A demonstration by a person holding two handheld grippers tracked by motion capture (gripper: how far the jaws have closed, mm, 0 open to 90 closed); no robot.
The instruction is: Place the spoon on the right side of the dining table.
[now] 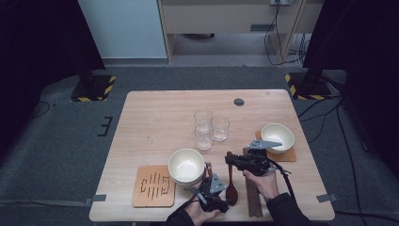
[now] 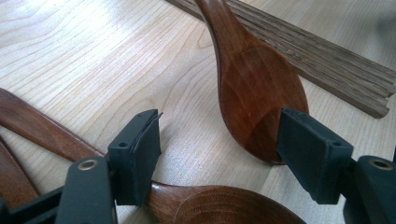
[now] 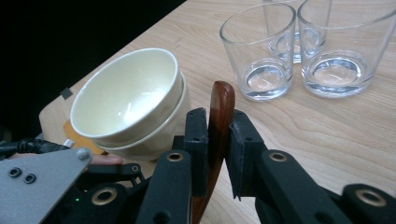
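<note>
Right gripper [image 3: 217, 140] has its jaws pinched in on the handle of a dark wooden spoon [image 3: 219, 116]. The handle end sticks up between the two black pads, both pads look pressed against it, and there's barely any gap. In the high view that spoon [image 1: 231, 181] lies near the front edge of the table [image 1: 155, 117], bowl end toward the person, handle pointing to 12 o'clock.

Left gripper [image 2: 219, 149] is different: jaws spread fairly wide and gripping nothing. The bowl of that spoon [image 2: 259, 98] sits at 1 o'clock from the gap, right up against the right-hand pad, and a second spoon [image 2: 219, 205] lies just under the left pad.

The stacked cream bowls [image 3: 133, 100] are at 10 o'clock from the right jaws, and the glasses [image 3: 261, 51] at 1 o'clock. The chopsticks [image 2: 317, 60] lie just beyond the spoon.
</note>
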